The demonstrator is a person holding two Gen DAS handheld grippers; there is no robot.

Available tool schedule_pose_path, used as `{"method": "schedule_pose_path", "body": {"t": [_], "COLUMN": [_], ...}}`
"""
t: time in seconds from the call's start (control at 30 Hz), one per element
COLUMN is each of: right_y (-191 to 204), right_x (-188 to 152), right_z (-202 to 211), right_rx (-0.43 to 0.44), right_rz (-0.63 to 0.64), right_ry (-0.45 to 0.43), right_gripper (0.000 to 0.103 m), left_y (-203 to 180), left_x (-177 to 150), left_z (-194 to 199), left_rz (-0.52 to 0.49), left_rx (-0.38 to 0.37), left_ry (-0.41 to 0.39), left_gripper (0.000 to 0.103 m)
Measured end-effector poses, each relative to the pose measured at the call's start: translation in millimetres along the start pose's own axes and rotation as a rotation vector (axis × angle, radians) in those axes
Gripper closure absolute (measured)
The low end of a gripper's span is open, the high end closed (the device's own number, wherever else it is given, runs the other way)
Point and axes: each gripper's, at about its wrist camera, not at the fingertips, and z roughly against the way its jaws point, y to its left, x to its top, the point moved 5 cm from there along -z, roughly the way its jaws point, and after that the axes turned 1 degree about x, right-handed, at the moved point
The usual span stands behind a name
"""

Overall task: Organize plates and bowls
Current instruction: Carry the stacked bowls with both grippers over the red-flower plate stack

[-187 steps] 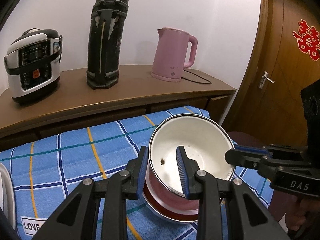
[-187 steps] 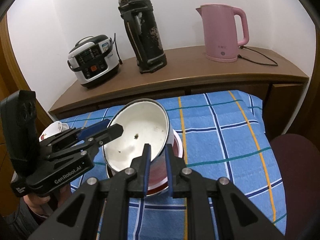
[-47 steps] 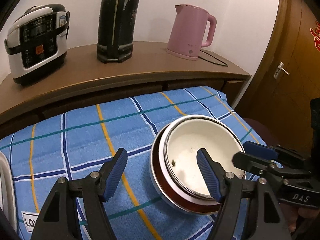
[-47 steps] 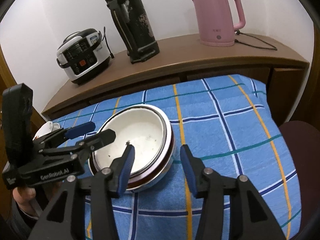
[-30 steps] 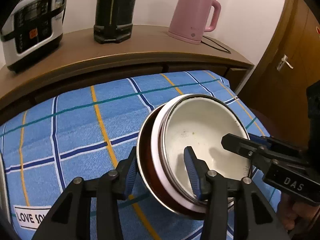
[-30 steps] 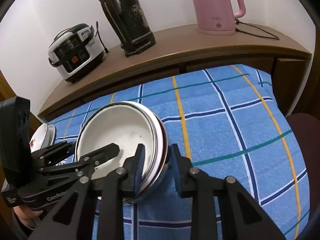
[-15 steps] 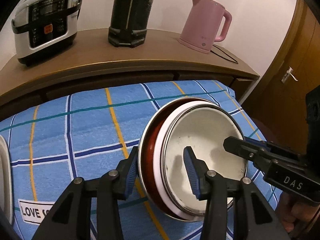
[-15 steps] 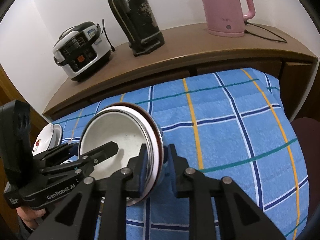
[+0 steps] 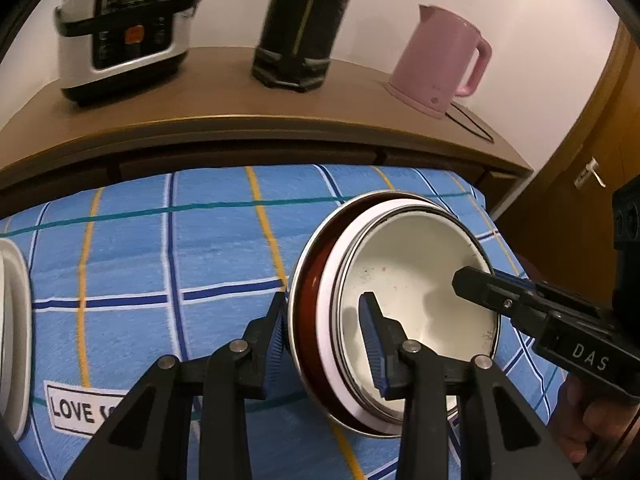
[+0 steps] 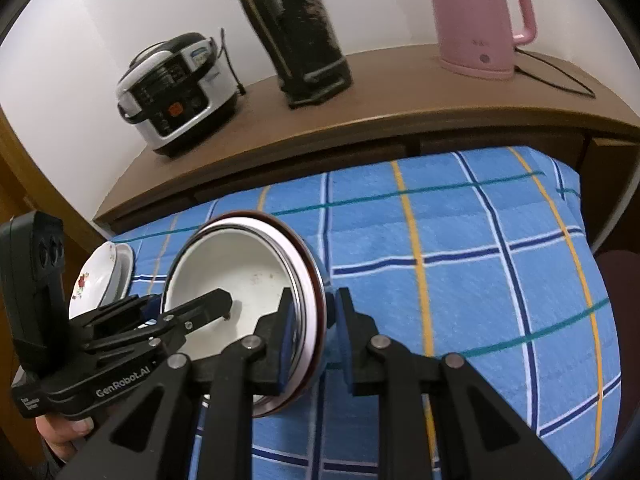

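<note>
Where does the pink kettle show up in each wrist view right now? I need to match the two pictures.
Left wrist view: pink kettle upper right, on the wooden counter.
Right wrist view: pink kettle top right, on the same counter, partly cut off.
Shared landmark: the black cylindrical appliance left of the kettle.

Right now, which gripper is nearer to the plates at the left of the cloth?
Left. The left gripper holds the stacked bowls on the side facing the plates; the right gripper grips their far rim.
</note>
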Motion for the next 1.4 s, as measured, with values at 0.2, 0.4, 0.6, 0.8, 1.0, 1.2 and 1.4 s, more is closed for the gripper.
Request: {"method": "schedule_pose_path", "body": {"t": [0.2, 0.4, 0.6, 0.8, 1.0, 1.2, 1.4], "right_y": [20, 41, 66, 90, 118, 142, 164], "right_x": [3, 6, 12, 17, 19, 19, 17], "right_z": [-3, -6, -9, -14, -23, -27, -33], "right_rx": [0.024, 0.047, 0.070, 0.105, 0.147, 0.190, 0.225], "right_rz": [0.038, 0.072, 0.115, 0.155, 0.195, 0.227, 0.243], "right_ry": [-0.004, -0.009, -0.017, -0.018, -0.011, -0.008, -0.001], "right_gripper": [0.083, 0.083, 0.083, 0.083, 0.083, 0.083, 0.083], "left_y": [16, 32, 50, 70, 91, 110, 126], "left_x": [2, 0, -2, -3, -8, -15, -21], "left_z": [17, 31, 49, 65, 82, 99, 113], "left_rz": [0.025, 0.061, 0.093, 0.129, 0.167, 0.196, 0.219], "left_rx": [0.036, 0.061, 0.085, 0.114, 0.153, 0.195, 0.231], "left_ry": [-0.063, -0.105, -0.141, -0.165, -0.177, -0.191, -0.198], "left_gripper": [0.065, 0.065, 0.065, 0.065, 0.065, 0.065, 0.065]}}
